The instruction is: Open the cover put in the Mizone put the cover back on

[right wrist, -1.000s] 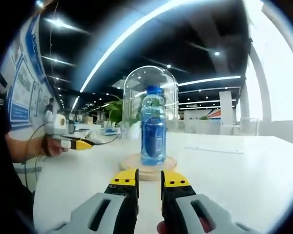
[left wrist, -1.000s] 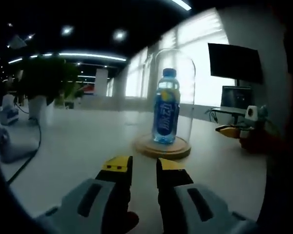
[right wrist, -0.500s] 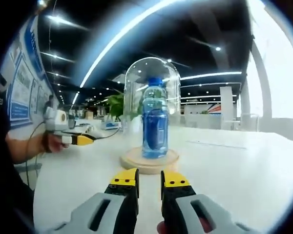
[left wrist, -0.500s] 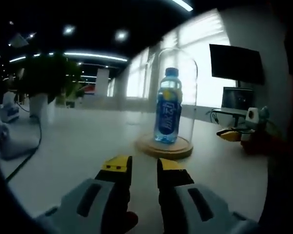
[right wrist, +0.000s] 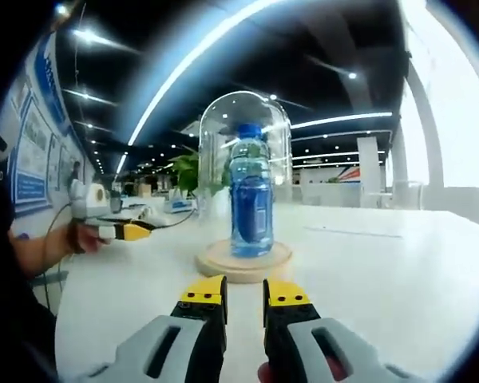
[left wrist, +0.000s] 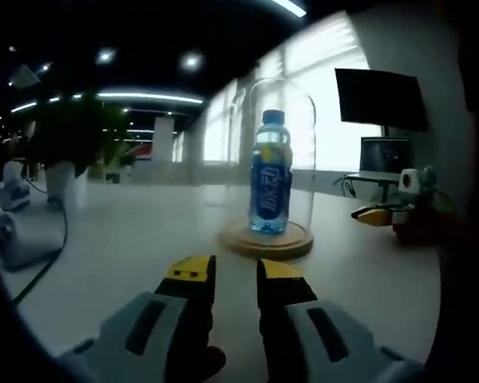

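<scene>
A blue Mizone bottle (left wrist: 271, 182) (right wrist: 251, 198) stands upright on a round wooden base (left wrist: 266, 240) (right wrist: 243, 261) under a clear glass dome cover (left wrist: 281, 104) (right wrist: 244, 120). My left gripper (left wrist: 228, 275) sits low over the white table (left wrist: 128, 231), short of the base, jaws nearly together with nothing between them. My right gripper (right wrist: 244, 294) is likewise in front of the base, jaws close together and empty. The right gripper (left wrist: 383, 214) comes in at the right of the left gripper view. The left gripper (right wrist: 116, 231), held by a hand, appears at the left of the right gripper view.
A potted plant (left wrist: 68, 136) and a cable (left wrist: 44, 255) lie at the left of the left gripper view. A dark monitor (left wrist: 382, 97) stands behind the table at the right. Wide white tabletop (right wrist: 383, 271) spreads around the base.
Both views shifted only slightly with the hands. The bottle, dome and base stay put and neither gripper's jaws changed.
</scene>
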A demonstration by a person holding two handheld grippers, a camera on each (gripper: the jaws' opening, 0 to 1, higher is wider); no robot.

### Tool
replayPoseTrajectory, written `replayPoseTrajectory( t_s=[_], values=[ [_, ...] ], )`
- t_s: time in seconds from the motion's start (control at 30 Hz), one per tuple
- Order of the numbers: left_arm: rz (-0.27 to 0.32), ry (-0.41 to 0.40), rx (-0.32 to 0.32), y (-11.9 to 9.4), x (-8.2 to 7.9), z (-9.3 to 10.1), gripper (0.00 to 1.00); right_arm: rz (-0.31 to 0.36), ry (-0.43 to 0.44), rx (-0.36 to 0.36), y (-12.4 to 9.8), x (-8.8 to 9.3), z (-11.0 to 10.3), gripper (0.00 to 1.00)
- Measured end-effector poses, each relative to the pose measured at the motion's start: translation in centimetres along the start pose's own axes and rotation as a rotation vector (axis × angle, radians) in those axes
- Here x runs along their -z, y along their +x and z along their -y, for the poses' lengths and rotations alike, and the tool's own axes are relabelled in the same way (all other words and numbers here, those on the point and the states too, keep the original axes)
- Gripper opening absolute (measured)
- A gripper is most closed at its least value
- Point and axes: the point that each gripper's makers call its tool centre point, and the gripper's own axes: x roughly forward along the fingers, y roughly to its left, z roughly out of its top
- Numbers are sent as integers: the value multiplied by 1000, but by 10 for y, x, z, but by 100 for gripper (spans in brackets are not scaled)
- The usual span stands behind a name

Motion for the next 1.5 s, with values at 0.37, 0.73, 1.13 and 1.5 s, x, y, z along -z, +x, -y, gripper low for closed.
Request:
replayPoseTrajectory(
  t_s=[0.37, 0.73, 1.13, 1.5],
  values=[
    [1, -3, -1, 0, 0, 0, 17, -4, -3, -1, 0, 1, 5, 11],
    [-7, -8, 10, 1, 1, 1, 17, -4, -9, -3, 0, 2, 9, 12],
    [-7, -8, 5, 1, 2, 0, 17, -5, -27, -2, 0, 3, 9, 12],
    [9, -12, 12, -1, -1, 1, 17, -1, -35, 2, 0, 2, 8, 12]
  ],
)
